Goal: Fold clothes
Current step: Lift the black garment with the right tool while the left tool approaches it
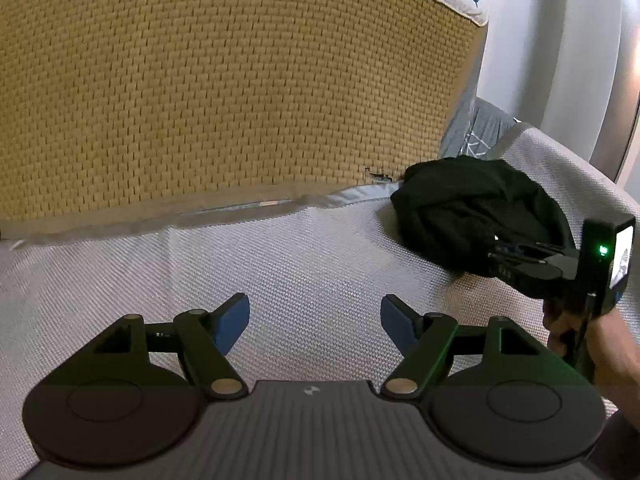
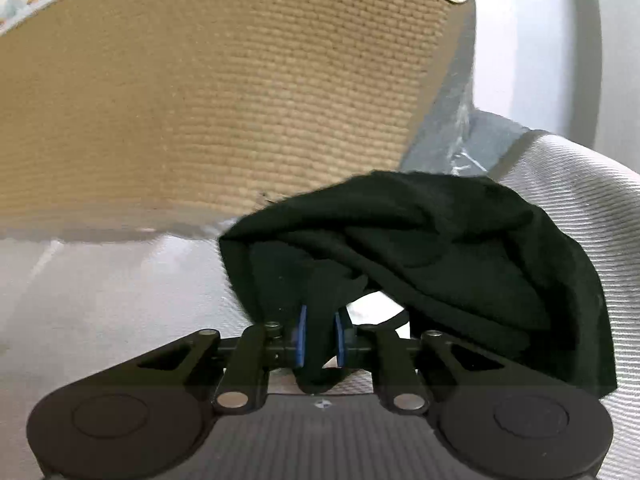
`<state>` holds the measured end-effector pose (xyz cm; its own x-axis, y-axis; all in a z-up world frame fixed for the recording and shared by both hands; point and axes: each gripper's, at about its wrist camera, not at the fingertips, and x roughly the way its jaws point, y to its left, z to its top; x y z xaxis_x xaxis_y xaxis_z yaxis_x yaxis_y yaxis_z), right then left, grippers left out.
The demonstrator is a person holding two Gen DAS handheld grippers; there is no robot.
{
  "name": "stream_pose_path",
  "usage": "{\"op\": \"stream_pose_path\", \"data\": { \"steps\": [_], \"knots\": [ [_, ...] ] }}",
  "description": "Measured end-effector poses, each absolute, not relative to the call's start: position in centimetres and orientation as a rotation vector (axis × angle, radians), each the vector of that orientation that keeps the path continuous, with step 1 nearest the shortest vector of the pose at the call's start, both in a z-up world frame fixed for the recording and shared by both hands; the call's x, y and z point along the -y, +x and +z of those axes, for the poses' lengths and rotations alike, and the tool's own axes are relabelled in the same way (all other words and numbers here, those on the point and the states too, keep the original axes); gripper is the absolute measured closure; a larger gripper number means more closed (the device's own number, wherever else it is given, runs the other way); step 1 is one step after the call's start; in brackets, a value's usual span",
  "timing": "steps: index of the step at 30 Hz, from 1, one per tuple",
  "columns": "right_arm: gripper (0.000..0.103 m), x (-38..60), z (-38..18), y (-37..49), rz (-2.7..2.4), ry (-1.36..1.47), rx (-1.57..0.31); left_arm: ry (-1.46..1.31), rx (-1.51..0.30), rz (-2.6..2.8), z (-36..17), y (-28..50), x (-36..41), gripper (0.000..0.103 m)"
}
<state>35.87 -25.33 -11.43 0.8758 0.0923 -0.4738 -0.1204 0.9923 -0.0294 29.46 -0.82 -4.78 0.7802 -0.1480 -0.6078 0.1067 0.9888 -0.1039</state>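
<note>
A crumpled black knit garment lies bunched on the pale grey woven bed cover, near its right edge. A fold of it is pinched between the blue pads of the right gripper. The left gripper is held spread and empty over bare cover. The cloth is judged soft, light and limp (likely to sag), best taken at a hem or corner. A tan woven rattan mat is propped behind, before a white wall.
</note>
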Motion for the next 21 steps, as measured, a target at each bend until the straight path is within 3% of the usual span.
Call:
{"op": "stream_pose_path", "data": {
  "steps": [21],
  "knots": [
    [0.091, 21.7, -9.6, 32.4, 0.41, -0.049, -0.484, -0.097, -0.694, -0.139, -6.1, 31.4, 1.8, 0.028]
  ]
}}
